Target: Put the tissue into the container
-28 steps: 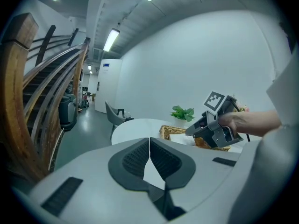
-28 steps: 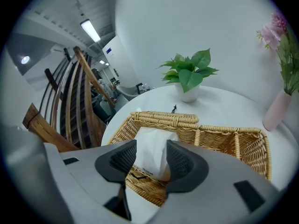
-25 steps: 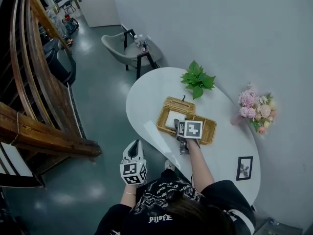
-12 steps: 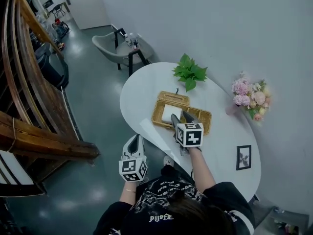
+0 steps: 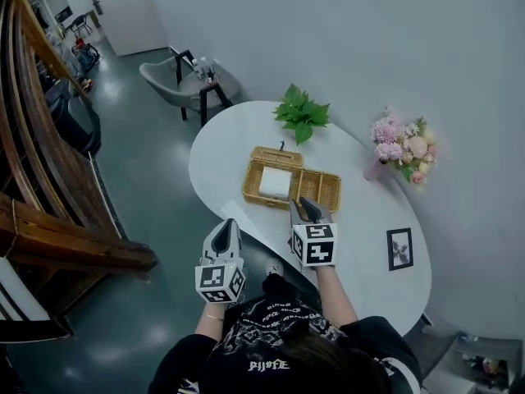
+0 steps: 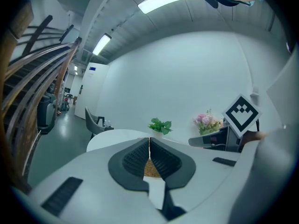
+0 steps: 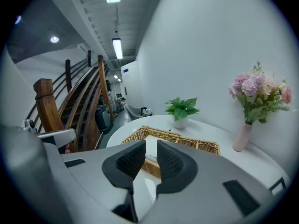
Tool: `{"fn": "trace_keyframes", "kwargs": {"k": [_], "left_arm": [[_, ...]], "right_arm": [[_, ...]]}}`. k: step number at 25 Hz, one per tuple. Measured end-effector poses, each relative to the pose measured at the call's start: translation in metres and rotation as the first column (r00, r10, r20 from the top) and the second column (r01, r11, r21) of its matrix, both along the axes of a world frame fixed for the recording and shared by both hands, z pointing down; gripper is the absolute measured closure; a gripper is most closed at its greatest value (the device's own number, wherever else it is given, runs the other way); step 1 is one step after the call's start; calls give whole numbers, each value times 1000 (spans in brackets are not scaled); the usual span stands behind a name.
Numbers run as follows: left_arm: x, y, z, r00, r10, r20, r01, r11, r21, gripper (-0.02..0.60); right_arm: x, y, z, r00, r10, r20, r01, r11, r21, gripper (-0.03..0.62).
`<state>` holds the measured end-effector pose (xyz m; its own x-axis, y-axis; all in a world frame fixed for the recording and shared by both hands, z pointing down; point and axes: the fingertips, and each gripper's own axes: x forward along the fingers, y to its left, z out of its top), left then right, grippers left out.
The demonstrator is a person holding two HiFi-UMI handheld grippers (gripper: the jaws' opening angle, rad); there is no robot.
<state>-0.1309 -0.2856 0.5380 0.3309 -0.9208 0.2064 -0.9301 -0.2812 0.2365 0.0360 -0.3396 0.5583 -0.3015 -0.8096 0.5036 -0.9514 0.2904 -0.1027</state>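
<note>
A white tissue pack [image 5: 275, 183] lies in the left compartment of the wicker basket [image 5: 326, 189] on the white oval table [image 5: 238, 138]. My right gripper [image 5: 310, 210] hovers near the basket's front rim, apart from it. Its jaws have just been closing and still stand open by a narrow gap, with nothing between them. In the right gripper view [image 7: 151, 142] the basket [image 7: 196, 146] lies just ahead. My left gripper [image 5: 223, 235] hangs off the table's front edge. In its own view [image 6: 149, 143] its pads meet and it holds nothing.
A green potted plant [image 5: 300, 112] stands at the table's far edge, a vase of pink flowers [image 5: 402, 148] at the right, and a small framed picture [image 5: 399, 248] near the front right. A grey chair [image 5: 176, 79] and a wooden stair rail [image 5: 49, 171] are to the left.
My right gripper has drawn back out of the basket toward me and risen, and its jaws have narrowed. The tissue pack stays in the left compartment. My left gripper has lifted a little.
</note>
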Motion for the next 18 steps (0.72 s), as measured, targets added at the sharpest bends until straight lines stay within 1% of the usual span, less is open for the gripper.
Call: {"fn": "trace_keyframes", "kwargs": {"k": [1, 3, 7, 8, 12, 18], "left_arm": [[1, 2, -2, 1000, 3, -1, -3, 1000, 6, 557], [3, 8, -4, 1000, 8, -4, -8, 1000, 17, 557], [0, 18, -10, 1000, -16, -21, 16, 999, 39, 557], [0, 20, -11, 1000, -15, -17, 15, 999, 43, 557], [3, 30, -12, 1000, -4, 2, 4, 999, 48, 557], [6, 40, -10, 1000, 11, 16, -12, 999, 48, 557]], "right_arm": [[2, 5, 1, 1000, 13, -4, -13, 1000, 6, 520], [4, 14, 3, 1000, 27, -7, -27, 1000, 11, 550], [5, 30, 4, 1000, 29, 4, -29, 1000, 11, 561], [6, 32, 2, 999, 36, 3, -36, 999, 23, 569], [11, 44, -5, 998, 58, 5, -58, 996, 67, 571], [8, 55, -10, 998, 52, -16, -50, 993, 110, 571]]}}
